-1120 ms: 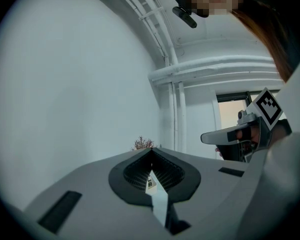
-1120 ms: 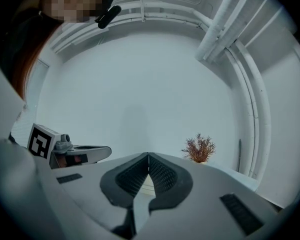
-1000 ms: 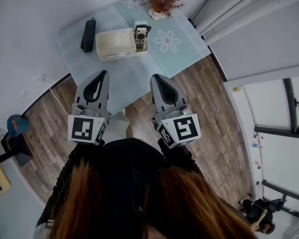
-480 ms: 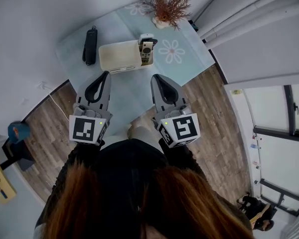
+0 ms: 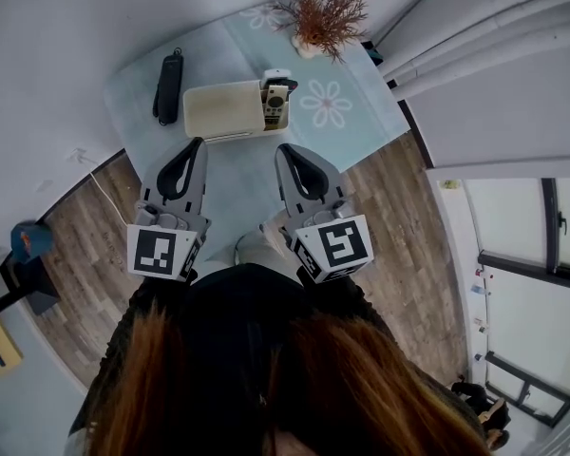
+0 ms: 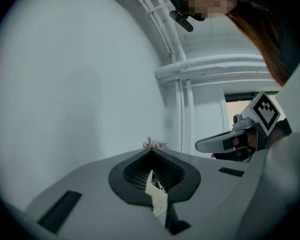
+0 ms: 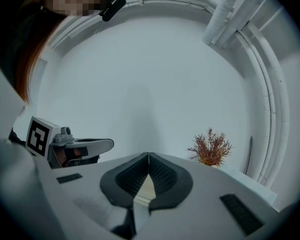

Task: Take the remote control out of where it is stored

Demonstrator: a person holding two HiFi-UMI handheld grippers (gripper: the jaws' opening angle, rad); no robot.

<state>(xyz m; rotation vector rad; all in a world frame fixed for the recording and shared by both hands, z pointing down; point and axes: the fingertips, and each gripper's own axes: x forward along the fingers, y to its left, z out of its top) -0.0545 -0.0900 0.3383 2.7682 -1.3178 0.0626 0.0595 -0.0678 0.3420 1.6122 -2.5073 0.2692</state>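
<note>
A pale remote control (image 5: 275, 100) stands upright in the slot at the right end of a cream storage box (image 5: 223, 110) on the table. Something dark sticks up behind it in the same slot. Both grippers hover side by side short of the table's near edge, below the box. My left gripper (image 5: 195, 144) (image 6: 151, 151) is shut with nothing held. My right gripper (image 5: 283, 149) (image 7: 149, 155) is likewise shut and empty. A sliver of the cream box shows through the gap behind each pair of jaws.
A black remote (image 5: 168, 86) lies flat on the light blue tablecloth (image 5: 351, 112), left of the box. A dried reddish plant (image 5: 323, 12) (image 7: 210, 148) stands at the table's far corner. White walls and pipes close in behind. Wood floor lies underneath me.
Both grippers have edged a little to the left, the right one more. The box and remote sit lower in the head view than a second ago. Both pairs of jaws stay shut.
</note>
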